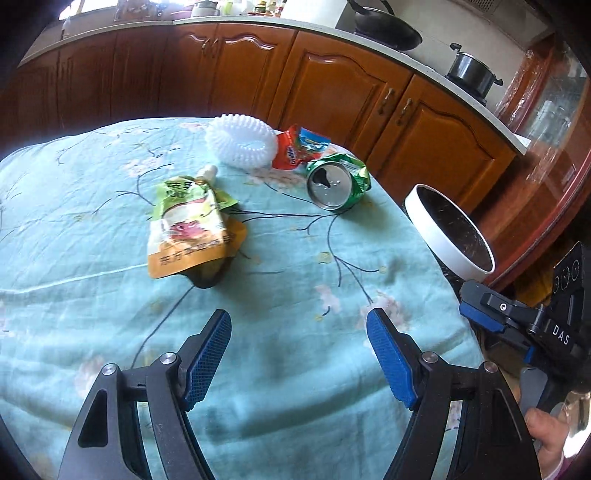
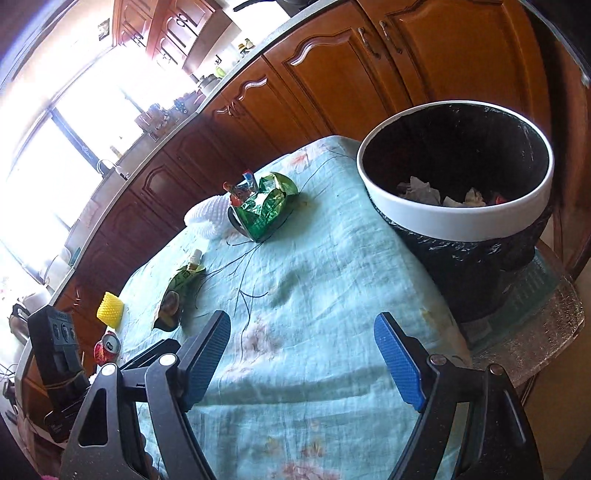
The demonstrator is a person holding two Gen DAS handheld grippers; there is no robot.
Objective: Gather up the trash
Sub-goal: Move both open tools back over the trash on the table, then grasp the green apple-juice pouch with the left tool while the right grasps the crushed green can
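Both claws are spread wide and pinch nothing: the left gripper (image 1: 299, 354) hangs above the near part of the table (image 1: 74, 332), which wears a light turquoise cloth with flowers, and the right gripper (image 2: 303, 358) hangs above the same cloth nearer to the bin. From left to right on the cloth, the left wrist view shows first a flattened pouch (image 1: 192, 229) in green and orange with a white spout, lying flat near the middle. Behind it, toward the far edge, sits a white spiky ring (image 1: 240, 142). Touching this ring on its right is a crumpled red wrapper (image 1: 299, 147), and just beside that lies a crushed green can (image 1: 336, 181) on its side, its silver top with the open mouth turned to the camera. Past the table's right edge stands the trash bin (image 1: 450, 236) with a white rim and a black bag inside. Only the right wrist view looks into the bin (image 2: 458, 218): some crumpled paper and a bit of red lie at its bottom. That view also shows, at its far left, a yellow spiky object (image 2: 110, 309) and a red can (image 2: 107, 349), which the left wrist view does not show. The left wrist view alone shows a black wok (image 1: 388, 29) and a dark pot (image 1: 471, 70) on the counter.
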